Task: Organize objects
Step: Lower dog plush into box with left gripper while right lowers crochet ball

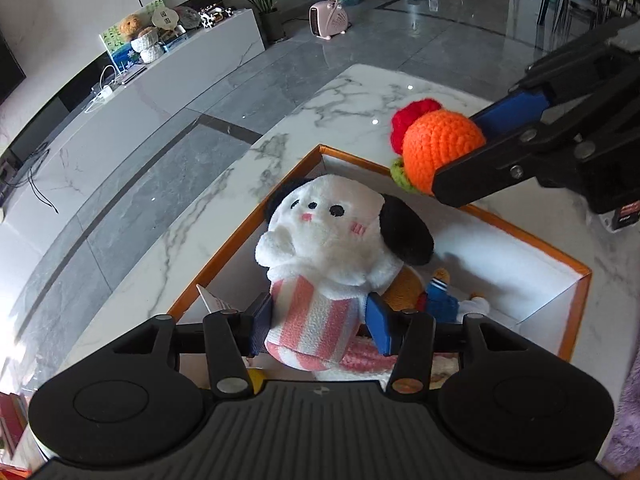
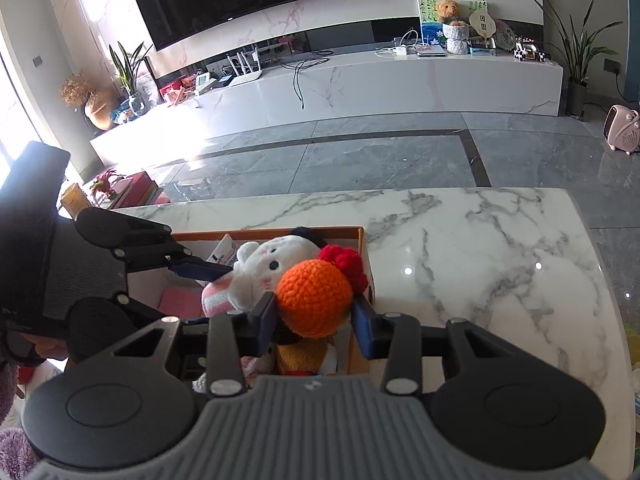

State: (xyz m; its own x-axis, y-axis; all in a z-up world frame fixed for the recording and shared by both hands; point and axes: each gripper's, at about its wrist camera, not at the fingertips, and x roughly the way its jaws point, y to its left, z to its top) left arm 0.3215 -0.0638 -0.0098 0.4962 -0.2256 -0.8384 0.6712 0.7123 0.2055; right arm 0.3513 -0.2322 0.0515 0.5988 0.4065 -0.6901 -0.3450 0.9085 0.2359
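Note:
A white plush dog (image 1: pixel 336 224) with black ears and a pink-striped body hangs over an orange-rimmed white box (image 1: pixel 240 236). My left gripper (image 1: pixel 320 316) is shut on its striped body, one blue pad on each side. To the upper right, my right gripper (image 1: pixel 472 148) is shut on an orange crochet toy (image 1: pixel 440 144) with a red top, above the box's far edge. In the right wrist view that gripper (image 2: pixel 316 308) clamps the orange toy (image 2: pixel 314 296), with the dog (image 2: pixel 260 268) just behind it over the box (image 2: pixel 200 235).
The box sits on a white marble table (image 2: pixel 480 260) and holds a brown plush in blue clothes (image 1: pixel 436 292) and pink items. Grey tiled floor (image 1: pixel 224 100), a long white TV cabinet (image 2: pixel 400 84) and a pink heater (image 1: pixel 328 20) lie beyond.

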